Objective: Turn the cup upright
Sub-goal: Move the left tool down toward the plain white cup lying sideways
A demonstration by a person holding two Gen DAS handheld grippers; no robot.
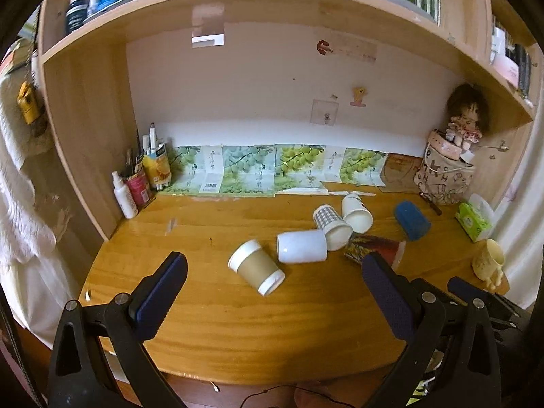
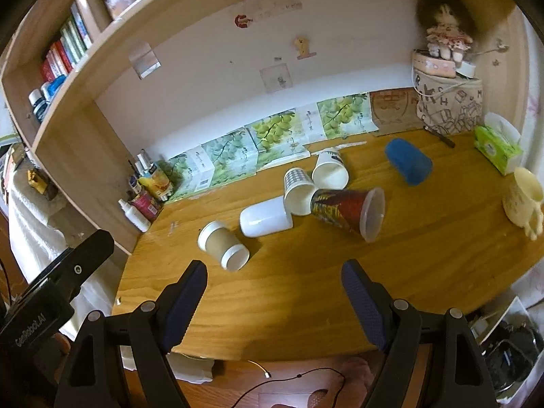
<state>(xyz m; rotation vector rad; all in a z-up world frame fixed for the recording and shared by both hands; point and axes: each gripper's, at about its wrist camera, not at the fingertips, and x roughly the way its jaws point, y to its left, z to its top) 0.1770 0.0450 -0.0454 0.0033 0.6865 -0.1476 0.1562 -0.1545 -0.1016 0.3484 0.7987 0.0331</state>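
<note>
Several cups lie on their sides on the wooden desk (image 1: 238,323): a brown-sleeved paper cup (image 1: 255,266) (image 2: 222,244), a white cup (image 1: 302,247) (image 2: 266,217), a checked cup (image 1: 331,226) (image 2: 298,187), a white paper cup (image 1: 356,212) (image 2: 330,169), a red patterned cup (image 1: 374,248) (image 2: 350,212) and a blue cup (image 1: 412,220) (image 2: 408,160). My left gripper (image 1: 273,268) is open and empty, held above the desk's front edge, the brown cup just beyond it. My right gripper (image 2: 273,280) is open and empty, near the front edge, short of the cups.
A cream mug (image 1: 488,261) (image 2: 523,197) stands upright at the right. A green tissue pack (image 2: 498,144), a printed bag with a doll (image 2: 448,102), and pen cans with a spray bottle (image 1: 139,183) line the back. Shelf walls enclose the desk.
</note>
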